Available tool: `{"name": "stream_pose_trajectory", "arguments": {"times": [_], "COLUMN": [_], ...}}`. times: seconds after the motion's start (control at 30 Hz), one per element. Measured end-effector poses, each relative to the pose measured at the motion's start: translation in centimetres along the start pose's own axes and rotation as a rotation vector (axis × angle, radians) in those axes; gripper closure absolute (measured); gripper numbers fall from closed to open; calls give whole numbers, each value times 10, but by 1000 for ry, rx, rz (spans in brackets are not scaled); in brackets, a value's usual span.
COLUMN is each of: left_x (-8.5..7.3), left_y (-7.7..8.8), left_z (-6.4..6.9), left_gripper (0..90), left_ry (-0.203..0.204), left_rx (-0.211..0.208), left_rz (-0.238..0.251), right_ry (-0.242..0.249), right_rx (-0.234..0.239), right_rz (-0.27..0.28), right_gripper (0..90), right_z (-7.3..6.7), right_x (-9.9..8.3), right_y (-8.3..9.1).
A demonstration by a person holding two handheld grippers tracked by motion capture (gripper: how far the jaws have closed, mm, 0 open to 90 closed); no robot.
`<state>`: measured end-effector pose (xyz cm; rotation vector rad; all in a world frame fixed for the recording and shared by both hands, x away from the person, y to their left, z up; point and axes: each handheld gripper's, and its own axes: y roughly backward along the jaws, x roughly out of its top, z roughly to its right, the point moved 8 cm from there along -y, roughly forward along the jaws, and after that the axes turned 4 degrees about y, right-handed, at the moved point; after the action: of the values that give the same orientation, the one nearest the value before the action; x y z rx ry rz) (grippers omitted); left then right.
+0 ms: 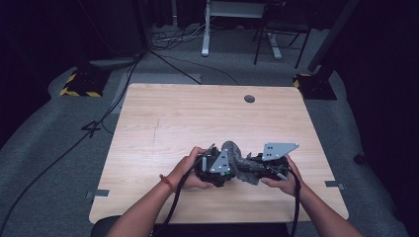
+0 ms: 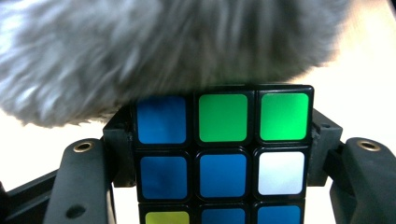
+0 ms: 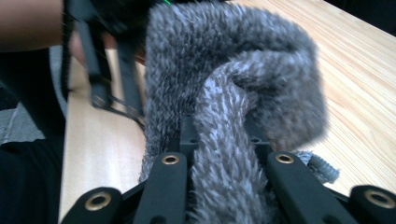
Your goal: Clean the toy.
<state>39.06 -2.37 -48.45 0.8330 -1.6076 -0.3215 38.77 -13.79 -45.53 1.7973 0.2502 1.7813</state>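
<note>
Cube (image 2: 223, 154): a colour-tiled puzzle cube, clamped between the jaws of the left claw (image 2: 223, 163), near the front edge of the surface (image 1: 188, 113).

High view. Left claw (image 1: 217, 170) and right claw (image 1: 257, 168) meet low over the surface, each in one of the person's hands, tips turned toward each other. A grey furry cloth (image 1: 239, 160) bridges them, humped up at its left end above the left claw. The cube itself I cannot make out here beneath the cloth.

Left gripper view. Cube sits square in the jaws, both side faces pressed by the pads. Facing tiles: blue, green, green on the top row; blue, blue, white below; yellow and blue at the bottom edge. Cloth (image 2: 154, 51) hangs directly above and beyond the cube, touching or all but touching its far top edge; blurred.

Right gripper view. Right claw (image 3: 224, 163) is closed on a fold of the cloth (image 3: 233, 93), which runs lengthwise straight out from the jaws and curls over at the far end. Beyond, at upper left, the left claw (image 3: 116, 28) with its hand.

Key relation, as judged: the cloth's long axis lies along the line between the claws, its free end over the cube. The right claw holds the cloth and is the one placed to draw it across or over the cube; the left merely steadies the cube.
</note>
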Motion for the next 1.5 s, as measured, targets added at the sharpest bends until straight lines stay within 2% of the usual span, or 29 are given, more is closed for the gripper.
{"name": "stream_pose_trajectory", "arguments": {"times": [0.07,0.17,0.27,0.37,0.43,0.47,0.53,0.6,0.63,0.7,0.77,0.83,0.9,1.0,1.07,1.13,1.2,1.4,1.5], "left_x": [3,4,8,11,10,8,7,7,7,6,5,5,4,4,4,5,7,8,11], "left_y": [4,7,12,15,14,13,12,12,12,12,9,6,1,-2,-1,2,5,12,16], "left_z": [-1,-2,-2,-1,-1,-1,-2,-3,-2,-3,-3,-1,1,3,1,0,-2,-6,-8], "left_gripper": [333,333,333,333,333,333,332,331,329,329,327,326,331,334,334,336,336,336,337], "left_ry": [2,6,18,19,12,9,14,26,36,29,18,19,-9,-15,-11,4,11,22,35], "left_rx": [4,3,-17,-24,-18,-16,-20,-36,-43,-30,-13,-12,8,11,17,6,16,23,20], "left_rz": [16,33,74,104,97,91,93,107,116,105,75,64,14,9,9,27,47,67,89], "right_ry": [-16,-62,-83,-111,-138,-137,-124,-103,-111,-116,-123,-100,-77,-44,-10,-11,-22,-62,-76], "right_rx": [-24,-31,-43,-12,43,50,78,67,75,77,87,80,82,63,28,1,-18,-21,-11], "right_rz": [-26,-52,-81,-91,-60,-57,-14,2,17,36,74,86,97,98,65,48,27,-98,-129], "right_gripper": [770,770,770,770,770,770,770,770,770,770,770,770,770,770,770,770,770,769,768], "right_z": [7,18,25,28,26,25,20,16,15,14,13,9,3,-2,-3,1,7,20,23], "right_x": [-7,-19,-28,-39,-41,-41,-34,-29,-27,-25,-20,-13,-7,0,0,-2,-8,-34,-41], "right_y": [0,0,-1,-8,-12,-13,-11,-7,-6,-3,-1,1,3,5,4,3,2,-8,-11]}}
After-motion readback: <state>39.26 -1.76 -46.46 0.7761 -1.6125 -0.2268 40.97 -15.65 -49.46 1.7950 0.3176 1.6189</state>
